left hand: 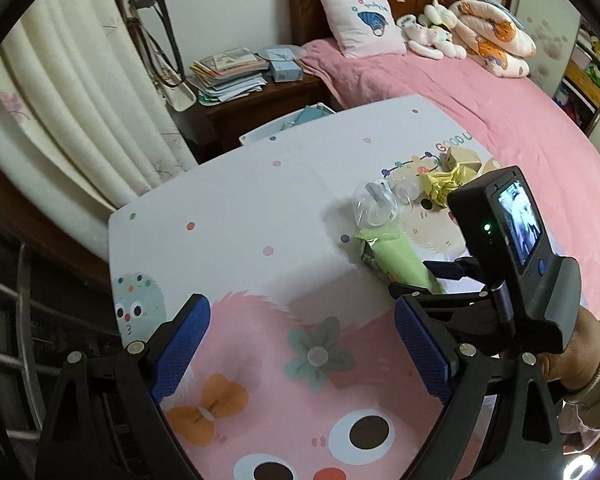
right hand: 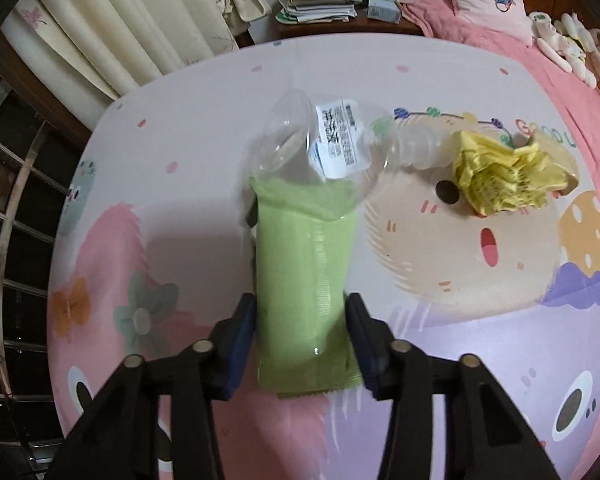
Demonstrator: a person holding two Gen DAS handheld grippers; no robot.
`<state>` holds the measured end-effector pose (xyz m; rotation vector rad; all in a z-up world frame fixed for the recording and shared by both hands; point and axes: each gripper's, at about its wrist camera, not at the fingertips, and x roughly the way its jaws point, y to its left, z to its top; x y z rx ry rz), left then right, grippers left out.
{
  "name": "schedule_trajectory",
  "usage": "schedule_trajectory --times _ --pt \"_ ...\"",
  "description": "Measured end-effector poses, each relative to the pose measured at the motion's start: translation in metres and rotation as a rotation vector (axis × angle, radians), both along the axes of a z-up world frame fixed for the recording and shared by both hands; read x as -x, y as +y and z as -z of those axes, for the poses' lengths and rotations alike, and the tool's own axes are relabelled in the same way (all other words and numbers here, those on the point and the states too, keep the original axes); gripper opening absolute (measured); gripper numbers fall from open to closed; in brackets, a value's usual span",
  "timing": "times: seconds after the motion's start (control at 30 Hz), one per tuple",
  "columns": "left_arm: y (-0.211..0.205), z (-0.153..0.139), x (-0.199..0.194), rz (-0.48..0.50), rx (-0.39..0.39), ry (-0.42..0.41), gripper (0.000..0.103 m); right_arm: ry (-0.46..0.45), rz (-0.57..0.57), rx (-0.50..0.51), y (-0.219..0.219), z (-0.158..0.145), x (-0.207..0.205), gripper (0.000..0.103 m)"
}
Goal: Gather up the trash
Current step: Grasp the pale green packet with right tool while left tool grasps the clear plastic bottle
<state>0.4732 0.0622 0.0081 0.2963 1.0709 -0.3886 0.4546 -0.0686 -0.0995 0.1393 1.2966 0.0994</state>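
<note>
A light green wrapper [right hand: 300, 280] lies lengthwise between the fingers of my right gripper [right hand: 300, 328], which is shut on its near end just above the table; it also shows in the left wrist view [left hand: 396, 256]. A crushed clear plastic bottle [right hand: 324, 144] with a white label lies just beyond it, also seen in the left wrist view [left hand: 376, 204]. A crumpled yellow wrapper [right hand: 504, 172] lies to the right, also seen in the left wrist view [left hand: 444, 184]. My left gripper [left hand: 300, 344] is open and empty over the table's near left part.
The table [right hand: 204, 120] has a cartoon-print cloth. A small cardboard box [left hand: 460, 158] stands behind the yellow wrapper. A pink bed [left hand: 480, 92] is behind and right, a nightstand with books [left hand: 236, 76] behind, and curtains [left hand: 80, 92] on the left.
</note>
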Motion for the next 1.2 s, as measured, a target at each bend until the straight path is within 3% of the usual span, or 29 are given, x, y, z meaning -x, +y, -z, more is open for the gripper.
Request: schedule_trajectory --times 0.1,0.17,0.43,0.77,0.97,1.2 --pt "-0.001 0.006 -0.006 0.011 0.002 0.014 0.092 -0.026 -0.017 0.014 0.003 0.0 0.001 0.036" --pt "-0.003 0.01 -0.011 0.018 0.004 0.027 0.092 -0.025 -0.031 0.004 0.003 0.0 0.002 0.021" --pt "-0.015 0.014 -0.021 0.055 0.019 0.038 0.092 -0.05 -0.046 -0.081 -0.009 -0.024 0.027 0.017" --pt "-0.054 0.024 -0.049 0.099 0.063 0.067 0.092 -0.146 0.168 -0.174 -0.074 -0.058 0.05 0.017" --pt "-0.082 0.05 -0.076 0.109 0.089 0.145 0.092 -0.171 0.307 -0.178 -0.107 -0.052 0.05 0.017" --pt "-0.116 0.081 -0.104 0.164 0.047 0.191 0.092 -0.168 0.368 -0.211 -0.116 -0.04 0.051 0.017"
